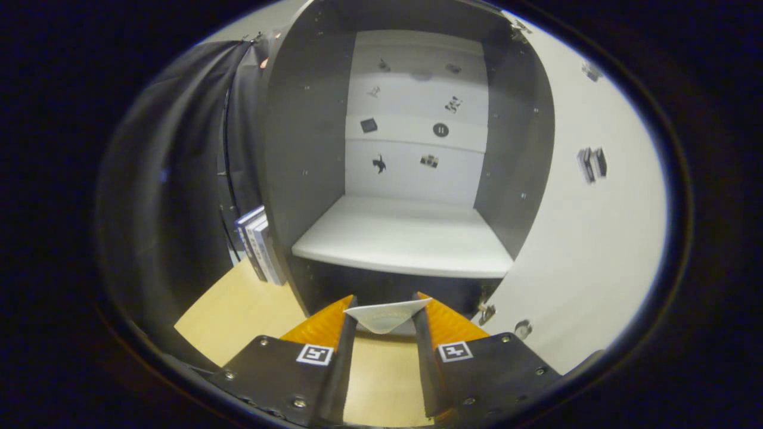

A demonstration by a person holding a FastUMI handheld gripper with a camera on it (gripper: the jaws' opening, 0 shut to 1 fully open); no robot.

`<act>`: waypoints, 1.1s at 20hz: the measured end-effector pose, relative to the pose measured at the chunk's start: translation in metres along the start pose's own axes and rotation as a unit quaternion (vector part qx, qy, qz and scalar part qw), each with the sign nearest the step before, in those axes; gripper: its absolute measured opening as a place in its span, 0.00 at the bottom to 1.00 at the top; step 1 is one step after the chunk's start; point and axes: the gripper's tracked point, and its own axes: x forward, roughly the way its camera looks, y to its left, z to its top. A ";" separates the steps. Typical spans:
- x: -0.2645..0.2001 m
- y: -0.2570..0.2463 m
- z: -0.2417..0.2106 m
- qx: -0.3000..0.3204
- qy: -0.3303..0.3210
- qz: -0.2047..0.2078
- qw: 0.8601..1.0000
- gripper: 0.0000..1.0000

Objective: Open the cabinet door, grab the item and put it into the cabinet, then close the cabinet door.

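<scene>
White item held at the fingertips, before the open cabinet.

The hand-held gripper (386, 313) is clamped on a flat, pale, bowl-like item (386, 314) with both fingers, above the table (238, 310), just before the cabinet (298, 149) shelf (405, 238); its door (596, 238) stands open.

Booth wall was dark draped black cloth (179, 149), hanging left of everything. Pale yellow wooden tabletop (238, 310) ran underneath, evenly lit. A few upright flat grey-and-white boxes (260, 243) stood on it against the cloth. A thin black cable (227, 143) hung down the drape. Light was soft, with no hard shadows.
</scene>
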 end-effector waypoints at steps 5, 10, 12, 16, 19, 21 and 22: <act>0.030 -0.012 0.051 0.014 -0.030 -0.005 0.999 0.49; 0.072 -0.020 0.058 0.029 -0.004 -0.011 1.000 0.49; 0.084 -0.022 0.057 0.030 0.009 -0.015 0.999 0.49; 0.099 -0.022 0.058 0.033 0.025 -0.015 0.999 0.49; 0.110 -0.023 0.062 0.037 0.038 -0.016 0.998 0.49; 0.116 -0.024 0.065 0.042 0.050 -0.018 0.998 0.50; 0.121 -0.025 0.066 0.043 0.055 -0.020 0.997 0.51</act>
